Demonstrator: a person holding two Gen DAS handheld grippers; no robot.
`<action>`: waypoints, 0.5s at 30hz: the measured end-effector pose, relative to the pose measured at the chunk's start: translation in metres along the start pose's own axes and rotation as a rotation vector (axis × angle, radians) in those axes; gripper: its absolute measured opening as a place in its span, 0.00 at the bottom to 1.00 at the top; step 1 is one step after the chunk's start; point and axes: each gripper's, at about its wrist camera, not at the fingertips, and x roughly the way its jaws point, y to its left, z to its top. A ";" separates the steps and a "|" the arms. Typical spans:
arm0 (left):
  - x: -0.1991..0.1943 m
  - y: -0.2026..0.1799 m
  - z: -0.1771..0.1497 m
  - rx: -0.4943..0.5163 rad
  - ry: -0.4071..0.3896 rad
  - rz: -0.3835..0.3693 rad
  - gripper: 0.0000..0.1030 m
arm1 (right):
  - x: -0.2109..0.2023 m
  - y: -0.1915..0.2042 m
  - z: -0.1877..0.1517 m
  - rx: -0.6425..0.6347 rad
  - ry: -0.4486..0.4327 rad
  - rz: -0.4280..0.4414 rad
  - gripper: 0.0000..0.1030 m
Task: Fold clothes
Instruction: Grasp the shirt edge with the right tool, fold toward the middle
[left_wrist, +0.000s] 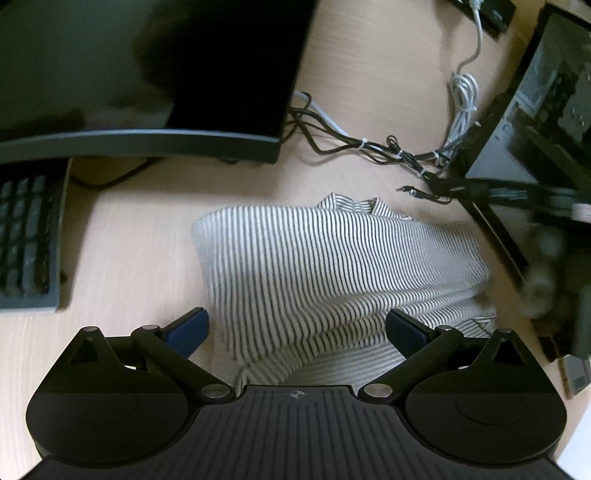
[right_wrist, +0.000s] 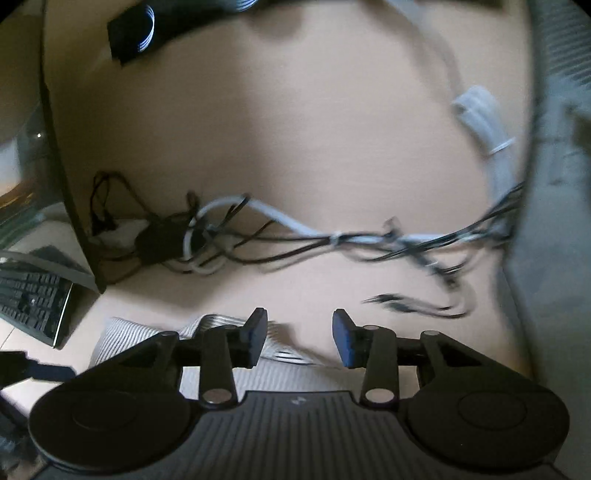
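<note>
Left wrist view: desk (left_wrist: 369, 74) carries a dark monitor (left_wrist: 166, 74) far left, a keyboard (left_wrist: 26, 236) beside it and a striped shirt (left_wrist: 332, 266) folded at centre, collar toward the cable bundle (left_wrist: 388, 149). Left gripper (left_wrist: 295, 328) spread wide over the shirt's near edge, released. Right gripper (right_wrist: 300, 338) part open, nothing pinched, shirt under its left finger.

A pale wooden desk (left_wrist: 369, 74) carries a striped shirt (left_wrist: 332, 266), keyboard (left_wrist: 26, 236) and cables (left_wrist: 388, 147).

An office desk (left_wrist: 369, 74): monitor (left_wrist: 147, 74), keyboard (left_wrist: 26, 236), tangled cables (right_wrist: 277, 236).
</note>
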 end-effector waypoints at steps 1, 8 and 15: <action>-0.005 0.003 -0.002 -0.015 -0.002 0.000 1.00 | 0.013 0.003 0.000 -0.002 0.016 0.002 0.37; -0.036 0.035 -0.016 -0.128 -0.018 0.037 1.00 | 0.070 0.023 -0.009 -0.047 0.099 0.043 0.18; -0.057 0.070 -0.010 -0.264 -0.067 -0.011 1.00 | -0.017 0.033 -0.002 -0.070 -0.051 0.102 0.05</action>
